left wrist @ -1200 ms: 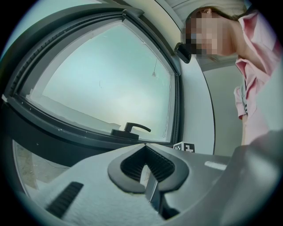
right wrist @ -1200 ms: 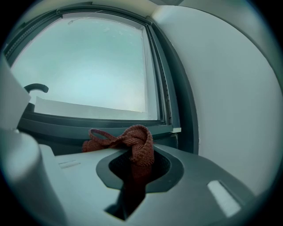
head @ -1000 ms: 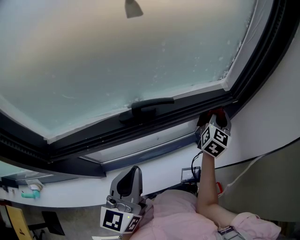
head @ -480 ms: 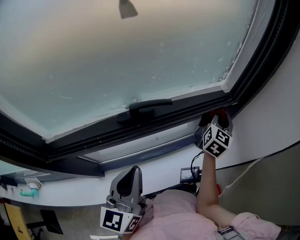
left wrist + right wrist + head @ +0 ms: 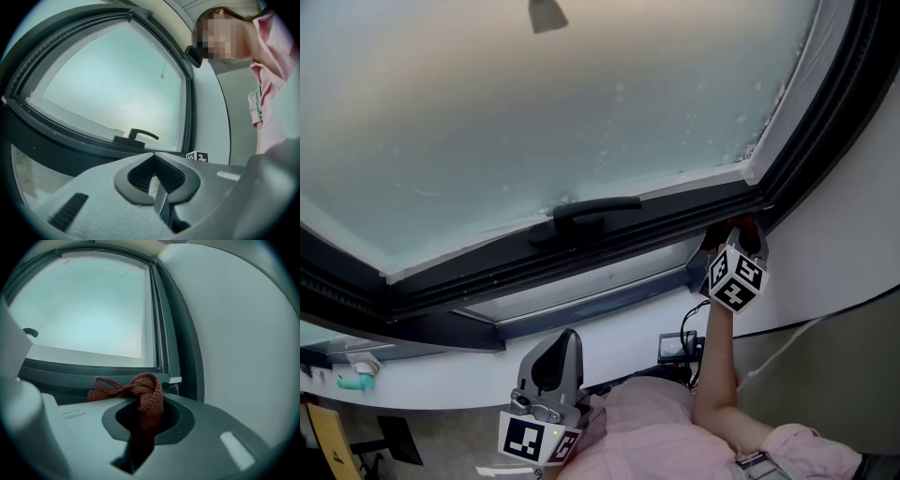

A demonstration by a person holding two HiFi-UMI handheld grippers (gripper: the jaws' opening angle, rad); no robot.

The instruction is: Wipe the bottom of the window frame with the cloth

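R gripper (image 5: 143, 418) pinching red cloth (image 5: 146, 390) at window frame's (image 5: 93, 373) bottom-rt corner; L gripper (image 5: 154, 174) jaws together, empty, below frame.

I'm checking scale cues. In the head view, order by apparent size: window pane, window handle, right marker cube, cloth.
1. window pane
2. window handle and right marker cube: alike, cube nearer, unranked
3. cloth, only partly visible
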